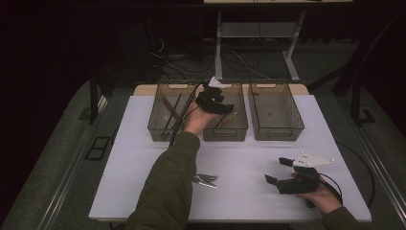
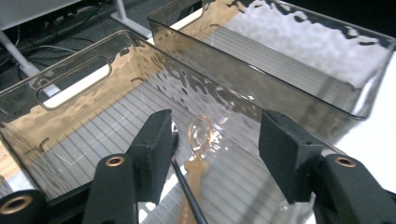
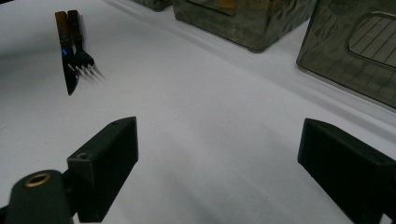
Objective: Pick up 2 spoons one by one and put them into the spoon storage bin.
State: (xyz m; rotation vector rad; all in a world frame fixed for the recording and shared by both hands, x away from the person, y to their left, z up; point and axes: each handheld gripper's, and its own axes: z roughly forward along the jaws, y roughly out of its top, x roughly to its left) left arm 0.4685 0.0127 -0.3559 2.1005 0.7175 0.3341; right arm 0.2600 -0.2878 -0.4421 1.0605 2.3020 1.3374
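My left gripper (image 1: 226, 108) reaches over the middle clear bin (image 1: 225, 130) at the back of the white table. In the left gripper view its jaws (image 2: 215, 140) stand open above the ribbed bin floor (image 2: 93, 140). A spoon (image 2: 198, 135) with a dark handle lies between them, close to the left pad, and neither pad presses on it. My right gripper (image 1: 277, 171) rests low over the table at the front right, jaws wide open (image 3: 219, 158) with bare tabletop between them. A fork (image 3: 84, 58) and a knife (image 3: 65, 60) lie side by side on the table.
Three clear bins stand in a row at the back: the left bin (image 1: 165, 120) holds several dark utensils, and the right bin (image 1: 275, 112) (image 2: 299, 60) looks empty. The fork and knife (image 1: 206, 180) lie beside the left sleeve. Cables trail from both grippers.
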